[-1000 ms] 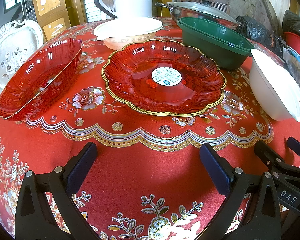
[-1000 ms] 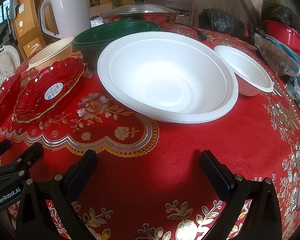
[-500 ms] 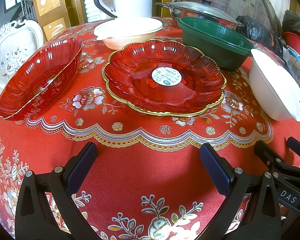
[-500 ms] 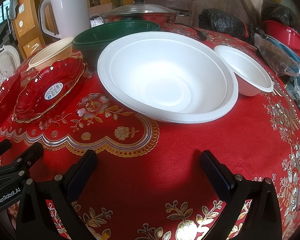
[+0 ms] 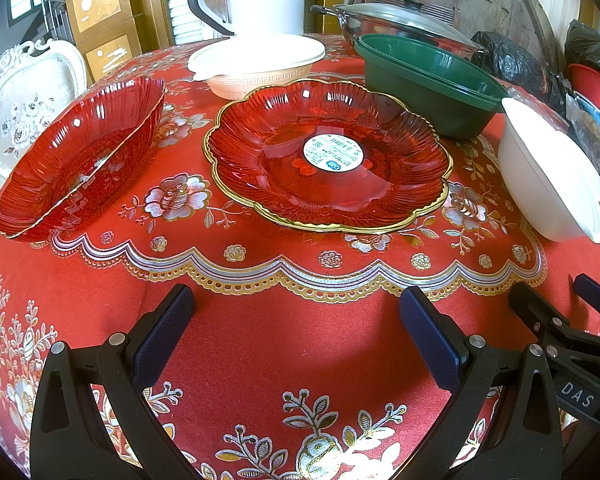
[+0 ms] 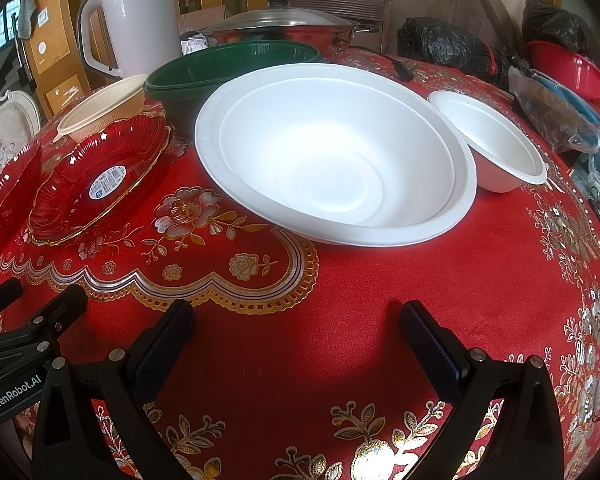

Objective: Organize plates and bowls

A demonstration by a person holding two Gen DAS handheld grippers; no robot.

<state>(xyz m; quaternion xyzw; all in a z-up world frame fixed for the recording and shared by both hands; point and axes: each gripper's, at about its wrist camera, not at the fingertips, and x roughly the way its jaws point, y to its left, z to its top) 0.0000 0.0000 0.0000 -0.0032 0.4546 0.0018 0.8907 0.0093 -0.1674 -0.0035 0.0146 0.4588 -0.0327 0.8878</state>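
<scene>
Where gilt scallops edge it, red plate (image 5: 328, 156) ribbed.

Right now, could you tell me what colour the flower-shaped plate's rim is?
Gold, on the red flower-shaped plate; left wrist view.

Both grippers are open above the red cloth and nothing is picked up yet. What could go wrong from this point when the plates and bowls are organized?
1. The red plate without a sticker lies near the table's left edge; a push could probably send it off.
2. The large white bowl looks light and sits close to the small white bowl; the right gripper may bump one.
3. The left gripper might slip on the glossy stickered plate.
</scene>
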